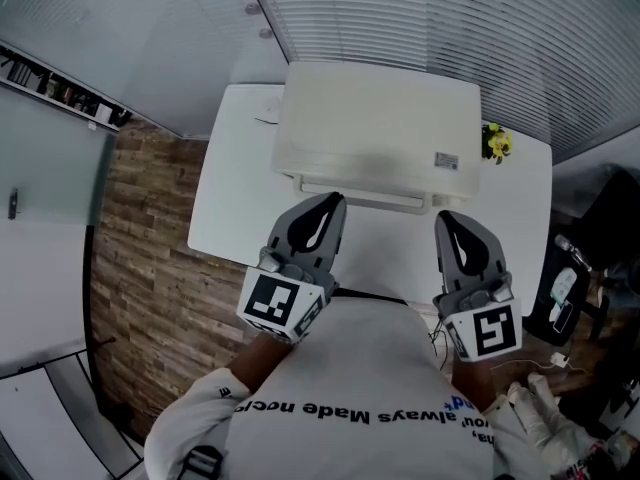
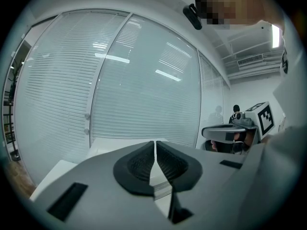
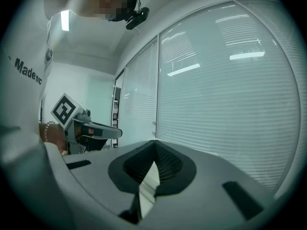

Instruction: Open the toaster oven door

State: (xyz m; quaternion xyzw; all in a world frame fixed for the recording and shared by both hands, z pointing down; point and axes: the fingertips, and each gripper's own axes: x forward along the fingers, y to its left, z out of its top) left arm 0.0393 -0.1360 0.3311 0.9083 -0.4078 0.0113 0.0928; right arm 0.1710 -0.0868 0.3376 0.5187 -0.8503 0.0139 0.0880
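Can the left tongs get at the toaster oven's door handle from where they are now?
Probably yes. The left tongs point at the left end of the white bar handle on the boxy white toaster oven, with nothing between them. Their jaws look shut, so they must open first.

Box-shaped toaster oven (image 1: 380, 128): pale cream, plain top.
Smooth tabletop (image 1: 225, 203): white, unpatterned.
Plank floor (image 1: 140, 258): brown wood grain.
Left gripper (image 1: 330, 200) and right gripper (image 1: 447, 218): grey shells, black ribbed pads (image 2: 136, 164), black-and-white square markers (image 1: 277, 304).
Window blinds (image 1: 500, 28): pale grey, fine horizontal slats.
Small object at the oven's corner (image 1: 497, 143): yellow, possibly some green.
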